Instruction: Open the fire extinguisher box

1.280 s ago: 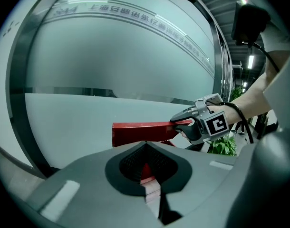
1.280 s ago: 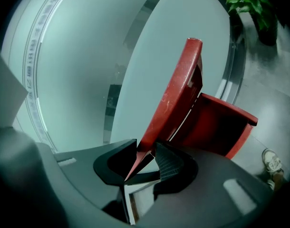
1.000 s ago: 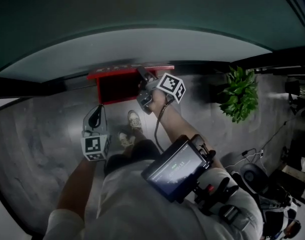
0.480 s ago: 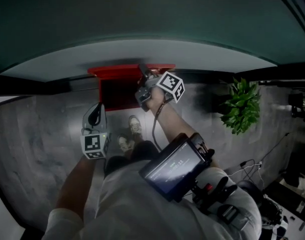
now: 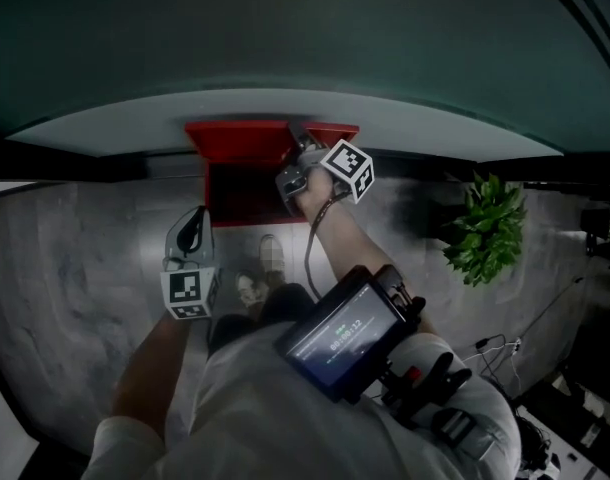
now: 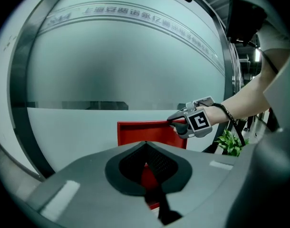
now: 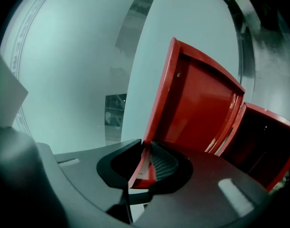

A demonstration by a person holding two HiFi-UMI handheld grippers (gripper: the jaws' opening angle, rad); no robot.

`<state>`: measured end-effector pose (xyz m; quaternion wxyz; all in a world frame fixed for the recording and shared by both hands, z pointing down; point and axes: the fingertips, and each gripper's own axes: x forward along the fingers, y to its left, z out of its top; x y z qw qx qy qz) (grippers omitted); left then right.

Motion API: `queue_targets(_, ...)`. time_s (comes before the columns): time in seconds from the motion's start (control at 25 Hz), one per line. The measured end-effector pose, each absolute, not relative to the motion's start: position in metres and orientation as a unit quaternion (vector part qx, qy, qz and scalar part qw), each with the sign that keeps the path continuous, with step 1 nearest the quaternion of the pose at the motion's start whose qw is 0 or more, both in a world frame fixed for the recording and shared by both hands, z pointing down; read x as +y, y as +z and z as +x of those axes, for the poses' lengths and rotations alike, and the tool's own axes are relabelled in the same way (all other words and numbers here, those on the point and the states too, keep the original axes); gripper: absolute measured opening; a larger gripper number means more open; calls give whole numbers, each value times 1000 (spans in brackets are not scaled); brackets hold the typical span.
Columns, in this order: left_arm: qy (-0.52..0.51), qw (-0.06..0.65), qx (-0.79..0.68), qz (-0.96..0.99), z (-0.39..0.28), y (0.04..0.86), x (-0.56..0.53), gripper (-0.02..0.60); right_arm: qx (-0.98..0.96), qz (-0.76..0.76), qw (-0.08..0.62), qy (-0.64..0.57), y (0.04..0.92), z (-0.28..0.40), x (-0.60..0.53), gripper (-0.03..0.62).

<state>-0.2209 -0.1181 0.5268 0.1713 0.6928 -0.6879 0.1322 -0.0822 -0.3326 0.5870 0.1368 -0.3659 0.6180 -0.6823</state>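
At the wall's [image 5: 405,118] foot, a red box [image 5: 247,193] is standing | we are clamping the right tool [image 7: 144,167] on its door [image 7: 197,103] edge to pull it open | left tool [image 5: 192,233] closed, empty, hanging clear

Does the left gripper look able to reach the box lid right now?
Probably yes. The left gripper hangs in open air facing the lid, with nothing between them. The right gripper is clamped on the lid toward its right end only, so the left stretch of the edge is bare.
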Motion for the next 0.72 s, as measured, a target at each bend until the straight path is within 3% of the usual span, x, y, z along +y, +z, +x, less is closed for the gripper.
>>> queue_targets(0.72,140,175,-712,666,-241,529,-137,2,618,-365,124,-686,609,-92,-387,72)
